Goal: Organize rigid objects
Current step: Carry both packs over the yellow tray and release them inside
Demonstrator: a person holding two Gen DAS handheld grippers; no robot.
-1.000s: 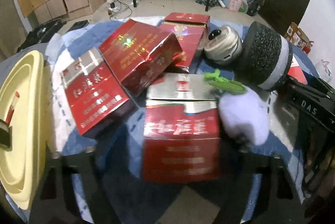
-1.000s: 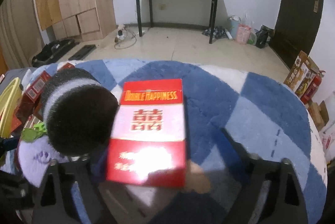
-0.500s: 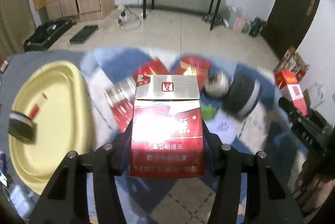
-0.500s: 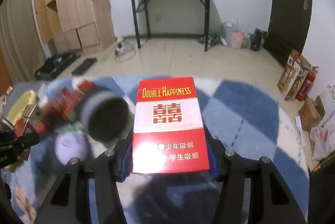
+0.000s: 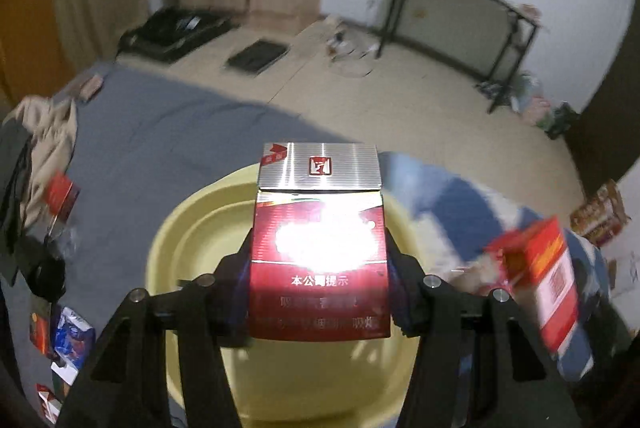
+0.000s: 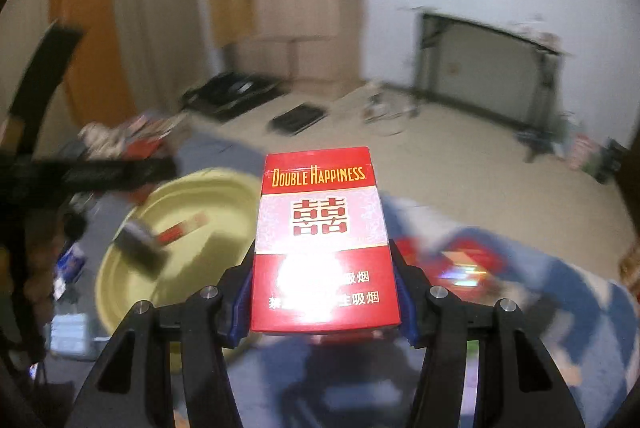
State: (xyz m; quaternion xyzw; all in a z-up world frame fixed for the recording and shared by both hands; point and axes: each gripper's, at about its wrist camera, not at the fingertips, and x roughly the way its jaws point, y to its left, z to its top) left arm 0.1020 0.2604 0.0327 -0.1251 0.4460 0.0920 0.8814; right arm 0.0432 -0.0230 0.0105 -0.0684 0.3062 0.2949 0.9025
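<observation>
Carrying one pack each, both units have lifted clear of the blue checked cloth (image 5: 460, 195) and swung toward the yellow basin (image 5: 192, 228). The left hand-held gripper (image 5: 320, 292) is clamped on a maroon cigarette pack with a silver lid (image 5: 320, 211), directly above the basin. The right hand-held gripper (image 6: 324, 292) is clamped on a red Double Happiness pack (image 6: 320, 228); the basin lies at 9 o'clock. Deposit is judged next. Both packs appear undented, glossy and upright.

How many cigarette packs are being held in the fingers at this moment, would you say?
2: the silver-topped red pack in the left gripper, and the Double Happiness pack in the right gripper. Blurred packs lie elsewhere.
</observation>
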